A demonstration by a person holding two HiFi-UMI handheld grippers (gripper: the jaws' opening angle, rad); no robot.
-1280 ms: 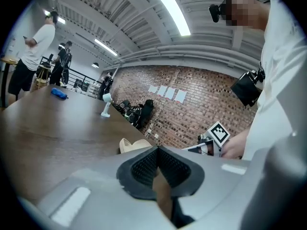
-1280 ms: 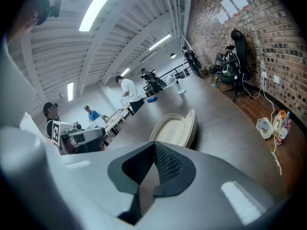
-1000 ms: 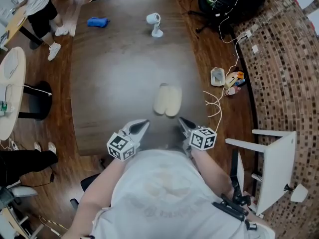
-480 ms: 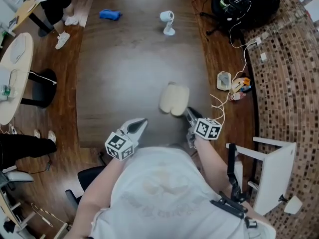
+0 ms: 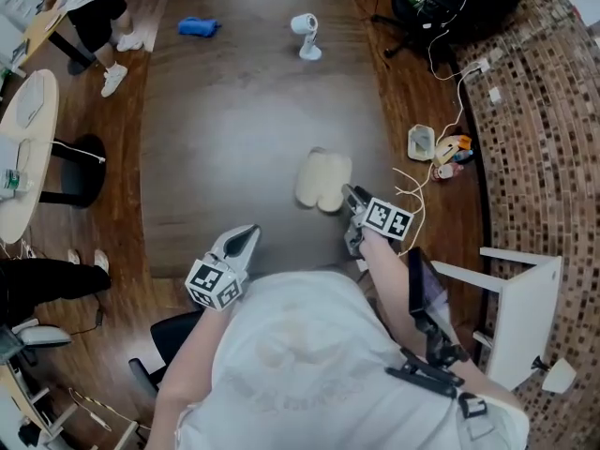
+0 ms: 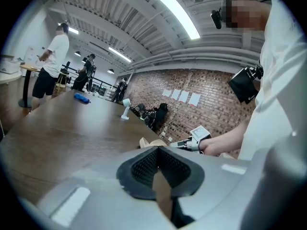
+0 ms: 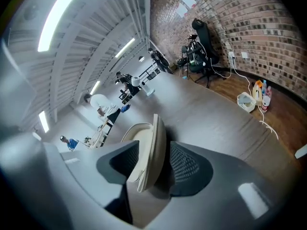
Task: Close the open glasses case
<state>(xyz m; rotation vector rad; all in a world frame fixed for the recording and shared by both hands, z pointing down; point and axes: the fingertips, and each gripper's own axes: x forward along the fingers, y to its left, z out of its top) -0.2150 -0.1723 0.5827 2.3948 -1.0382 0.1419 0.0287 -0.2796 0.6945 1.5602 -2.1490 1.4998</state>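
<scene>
The cream glasses case [image 5: 323, 181] lies open on the dark wooden table [image 5: 234, 129], a little right of the middle. My right gripper [image 5: 349, 195] is at the case's near right edge. In the right gripper view its jaws are opening, and the raised edge of the case [image 7: 146, 147] stands between the pads [image 7: 187, 164] with a gap on each side. My left gripper [image 5: 246, 235] hangs over the table's front edge, left of the case and apart from it. Its pads [image 6: 144, 164] meet, with nothing between them. The case [image 6: 152, 142] shows just beyond its tips.
A small white camera on a stand [image 5: 303, 34] and a blue cloth [image 5: 199, 26] sit at the table's far end. A white chair [image 5: 520, 317] stands at the right, with cables and small items [image 5: 427, 143] on the floor. A round table [image 5: 23, 157] is at the left.
My right gripper has moved forward to the case's near right edge and its jaws have gone from shut to spread. My left gripper has drawn back towards the table's front edge.
</scene>
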